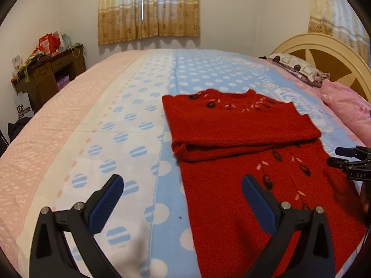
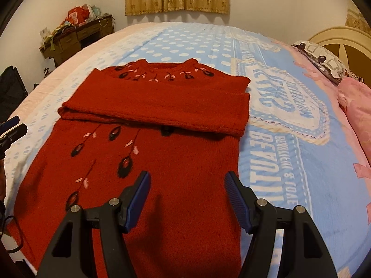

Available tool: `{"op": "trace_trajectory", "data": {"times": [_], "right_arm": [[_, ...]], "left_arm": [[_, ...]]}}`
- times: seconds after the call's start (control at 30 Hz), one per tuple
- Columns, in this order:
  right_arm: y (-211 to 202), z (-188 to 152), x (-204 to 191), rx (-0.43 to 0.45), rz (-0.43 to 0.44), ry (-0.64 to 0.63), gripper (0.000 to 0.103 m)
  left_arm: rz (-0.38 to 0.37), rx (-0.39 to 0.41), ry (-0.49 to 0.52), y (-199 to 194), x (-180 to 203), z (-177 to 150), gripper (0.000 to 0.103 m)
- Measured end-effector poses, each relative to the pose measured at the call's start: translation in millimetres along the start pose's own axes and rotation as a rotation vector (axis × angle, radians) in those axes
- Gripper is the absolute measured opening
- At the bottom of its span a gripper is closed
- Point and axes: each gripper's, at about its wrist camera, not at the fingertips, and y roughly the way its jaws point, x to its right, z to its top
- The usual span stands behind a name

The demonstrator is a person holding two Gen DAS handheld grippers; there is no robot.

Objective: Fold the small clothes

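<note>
A red knitted sweater [image 1: 243, 125] [image 2: 162, 143] with black and pink embroidery lies flat on the bed, both sleeves folded across its chest. My left gripper [image 1: 183, 185] hovers open above the sweater's left edge, one finger over the blanket and one over the red knit, nothing between them. My right gripper [image 2: 185, 183] hovers open over the sweater's lower right part, holding nothing. The right gripper's tip [image 1: 347, 162] shows at the right edge of the left wrist view. In the right wrist view the left gripper's tip [image 2: 11, 127] sits at the left edge.
The bed is covered with a blue polka-dot blanket [image 1: 143, 120] [image 2: 278, 139]. Pink pillows [image 1: 345, 106] and a cream headboard [image 1: 324, 51] are at the right. A cluttered brown desk [image 1: 46, 71] stands by the far left wall under curtains [image 1: 148, 11].
</note>
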Motion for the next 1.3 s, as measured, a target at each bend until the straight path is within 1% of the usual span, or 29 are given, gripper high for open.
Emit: {"op": "trace_trajectory", "data": {"times": [0.27,0.53,0.87,1.3], "right_arm": [[-22.9,-17.4,-8.5,0.022,0.015,-0.007,0.067],[-40.8,-35.3,-16.8,0.036,0.029,-0.011,0.067],[-55.7,-62.2,-26.3,0.03,0.04,-0.014,0.067],[-75.5,-82.5,-34.9,0.046,0.059,-0.01,0.068]], "left_arm": [[-0.018,0.042,0.033,-36.9,9.6,-11.8,0.103],[-0.034,0.061,0.049,-61.5,16.5,-27.4,0.103],[-0.063,0.057,0.063,-81.0,27.0,-48.2,0.103],[-0.08,0.044,0.082,-102.0,32.8,-73.6,0.103]]}}
